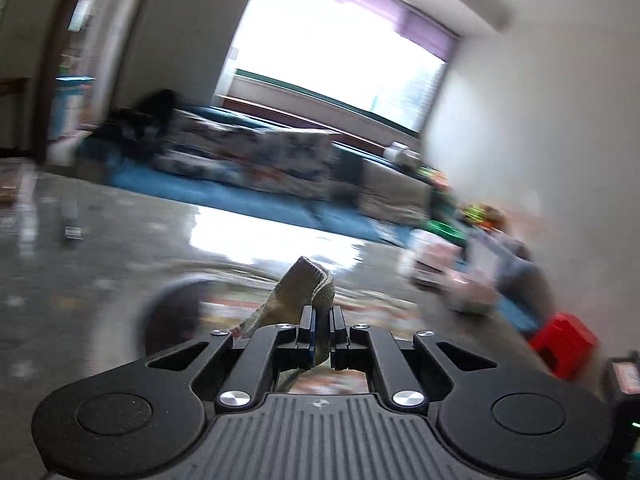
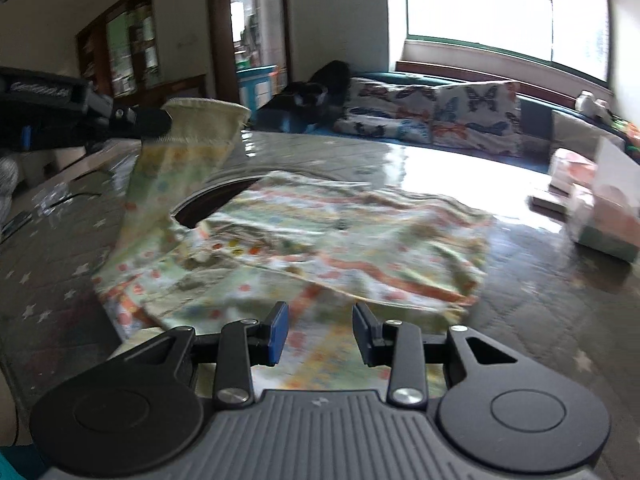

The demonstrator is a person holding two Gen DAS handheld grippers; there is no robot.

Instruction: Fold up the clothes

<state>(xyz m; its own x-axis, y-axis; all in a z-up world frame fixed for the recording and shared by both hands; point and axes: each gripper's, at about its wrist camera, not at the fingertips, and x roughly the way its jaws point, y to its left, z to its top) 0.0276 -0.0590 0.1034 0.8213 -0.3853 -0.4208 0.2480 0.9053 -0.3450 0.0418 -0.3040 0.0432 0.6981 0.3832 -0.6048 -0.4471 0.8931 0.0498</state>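
A pale patterned garment lies spread on the dark starred table. One sleeve is lifted up at the left, and its ribbed cuff is pinched by my left gripper. In the left wrist view my left gripper is shut on that cuff, which sticks up above the jaws. At the garment's near edge my right gripper hovers with its blue-padded jaws apart. Cloth shows below the gap, and nothing is pressed between the pads.
A dark round recess in the table shows beside the garment. Boxes stand at the table's right side, and a red object lies lower right. Behind the table is a bench with butterfly cushions under a bright window.
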